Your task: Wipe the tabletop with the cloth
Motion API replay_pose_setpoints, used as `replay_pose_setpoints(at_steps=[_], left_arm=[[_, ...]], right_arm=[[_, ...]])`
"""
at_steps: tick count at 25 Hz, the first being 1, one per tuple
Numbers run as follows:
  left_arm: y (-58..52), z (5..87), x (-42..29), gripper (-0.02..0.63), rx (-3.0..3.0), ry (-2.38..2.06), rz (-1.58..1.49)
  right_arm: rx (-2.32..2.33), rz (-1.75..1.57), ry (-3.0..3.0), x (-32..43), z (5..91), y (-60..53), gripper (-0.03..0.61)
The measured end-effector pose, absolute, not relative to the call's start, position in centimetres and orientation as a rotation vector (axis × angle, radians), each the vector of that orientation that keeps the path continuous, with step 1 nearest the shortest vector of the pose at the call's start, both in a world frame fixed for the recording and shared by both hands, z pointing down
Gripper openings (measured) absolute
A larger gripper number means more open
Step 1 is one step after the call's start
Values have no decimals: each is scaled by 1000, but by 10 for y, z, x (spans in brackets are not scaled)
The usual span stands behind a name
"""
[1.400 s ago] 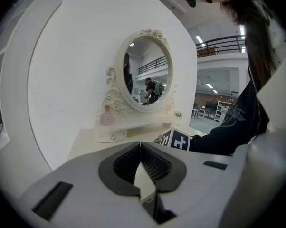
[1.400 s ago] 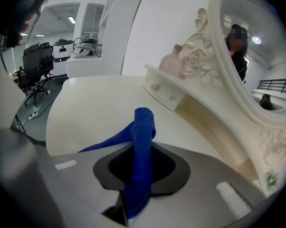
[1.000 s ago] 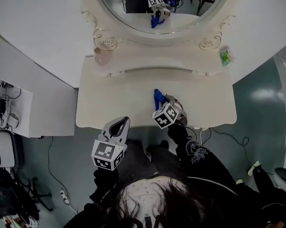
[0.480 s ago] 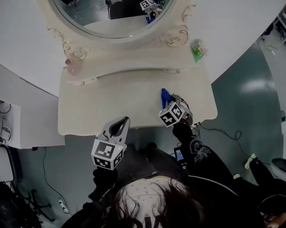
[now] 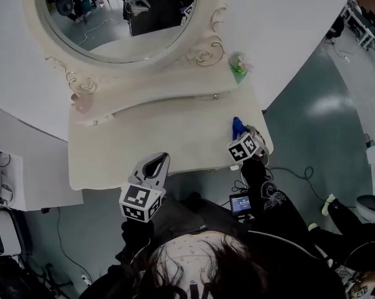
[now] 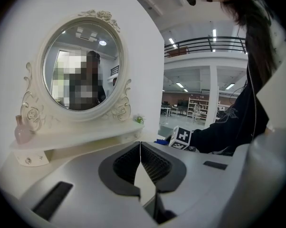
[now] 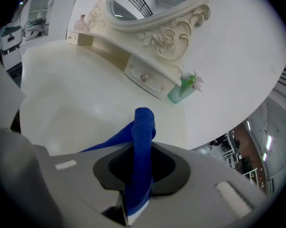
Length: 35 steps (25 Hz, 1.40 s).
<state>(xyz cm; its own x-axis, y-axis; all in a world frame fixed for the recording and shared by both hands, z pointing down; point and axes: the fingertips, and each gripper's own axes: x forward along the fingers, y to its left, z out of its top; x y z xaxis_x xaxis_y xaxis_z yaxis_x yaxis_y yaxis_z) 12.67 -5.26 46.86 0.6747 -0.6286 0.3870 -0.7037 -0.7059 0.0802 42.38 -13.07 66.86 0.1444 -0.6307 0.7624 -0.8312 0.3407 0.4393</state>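
A: Scanning from the left, what's there?
B: Pink bottle [image 5: 80,102] on the shelf's left end, oval mirror [image 5: 113,17] above the shelf. Left gripper [image 5: 156,162] hangs off the front edge of the tabletop [image 5: 150,136], not touching it. Jaws pressed together, nothing between them.
A: Cloth?
B: Blue cloth [image 5: 237,127] is at the tabletop's right end, near the front corner, clamped in the right gripper [image 5: 240,134]. Jaws closed on a bunched strip. The fold sticks out past the tips and a tail trails left toward the surface.
A: Behind it?
B: Green bottle [image 5: 238,68] on the shelf's right end.
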Motion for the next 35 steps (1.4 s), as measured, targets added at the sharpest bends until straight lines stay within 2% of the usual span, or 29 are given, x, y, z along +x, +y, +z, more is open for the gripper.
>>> replay_pose_setpoints(at_steps=[12,23,30,35], left_arm=[[-57,467,140,2,2684,-1059,484],[-46,474,112,2,2620,-1152,494],[-31,483,70,2,2525,-1250,506],[-32,482,40,2,2490,-1290,476]], right_arm=[[1438,285,-1415,508,669,-107,71],[1472,284,-1373,523,668,-105,71],[1486,245,-1423,492,656,-117,72],[1477,216,-1533,427,633,-136,72]])
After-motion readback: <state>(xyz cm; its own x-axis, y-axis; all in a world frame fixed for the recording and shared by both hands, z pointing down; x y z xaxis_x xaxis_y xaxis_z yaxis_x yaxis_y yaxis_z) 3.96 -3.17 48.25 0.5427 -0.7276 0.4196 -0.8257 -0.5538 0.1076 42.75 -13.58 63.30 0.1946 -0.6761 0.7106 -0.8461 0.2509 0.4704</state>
